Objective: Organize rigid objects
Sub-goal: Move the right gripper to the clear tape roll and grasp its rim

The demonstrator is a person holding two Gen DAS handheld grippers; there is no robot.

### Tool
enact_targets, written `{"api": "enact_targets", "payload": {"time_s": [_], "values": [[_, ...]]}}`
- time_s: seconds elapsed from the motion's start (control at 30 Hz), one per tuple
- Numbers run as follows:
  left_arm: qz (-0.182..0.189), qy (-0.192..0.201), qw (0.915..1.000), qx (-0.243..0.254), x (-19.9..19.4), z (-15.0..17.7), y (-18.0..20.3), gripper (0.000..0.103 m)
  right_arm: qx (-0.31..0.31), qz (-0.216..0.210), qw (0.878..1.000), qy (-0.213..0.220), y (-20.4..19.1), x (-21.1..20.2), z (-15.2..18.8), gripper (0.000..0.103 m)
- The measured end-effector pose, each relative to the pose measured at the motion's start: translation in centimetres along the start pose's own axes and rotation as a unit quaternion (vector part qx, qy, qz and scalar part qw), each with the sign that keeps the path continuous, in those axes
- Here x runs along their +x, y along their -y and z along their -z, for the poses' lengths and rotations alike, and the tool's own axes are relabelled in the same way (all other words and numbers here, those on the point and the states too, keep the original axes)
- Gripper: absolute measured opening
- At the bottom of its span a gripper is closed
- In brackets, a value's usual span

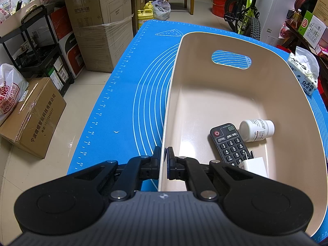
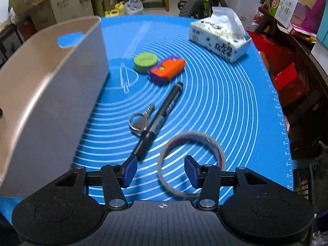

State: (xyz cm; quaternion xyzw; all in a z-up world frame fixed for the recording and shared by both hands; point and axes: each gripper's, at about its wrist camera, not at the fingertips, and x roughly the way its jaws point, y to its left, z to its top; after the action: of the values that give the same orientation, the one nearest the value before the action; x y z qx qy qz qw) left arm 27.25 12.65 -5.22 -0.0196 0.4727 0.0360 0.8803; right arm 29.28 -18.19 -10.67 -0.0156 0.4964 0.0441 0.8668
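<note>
Left gripper (image 1: 163,160) pinches the near wall of the beige bin (image 1: 174,86); right gripper (image 2: 161,171) hovers low, jaws spread, over the tape roll (image 2: 213,143).

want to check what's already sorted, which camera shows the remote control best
The left wrist view. It looks down into the beige bin, where the black remote control lies face up beside a white pill bottle, its buttons readable. The right wrist view shows only the bin's outer wall, so the remote is hidden there.
</note>
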Motion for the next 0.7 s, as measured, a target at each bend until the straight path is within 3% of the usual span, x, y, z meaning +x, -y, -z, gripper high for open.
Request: {"api": "enact_targets", "payload": {"time_s": [0.47,0.7], "values": [[-0.004,-0.001,1.0000,0.001,0.0,0.0,-0.1,0.007,-0.008,0.003,1.000,-0.016,0.0,2.8,0.2,0.060],[-0.004,-0.001,1.0000,0.001,0.0,-0.1,-0.1,0.007,-0.018,-0.011,1.000,-0.012,-0.5,2.7,0.2,0.042]]}}
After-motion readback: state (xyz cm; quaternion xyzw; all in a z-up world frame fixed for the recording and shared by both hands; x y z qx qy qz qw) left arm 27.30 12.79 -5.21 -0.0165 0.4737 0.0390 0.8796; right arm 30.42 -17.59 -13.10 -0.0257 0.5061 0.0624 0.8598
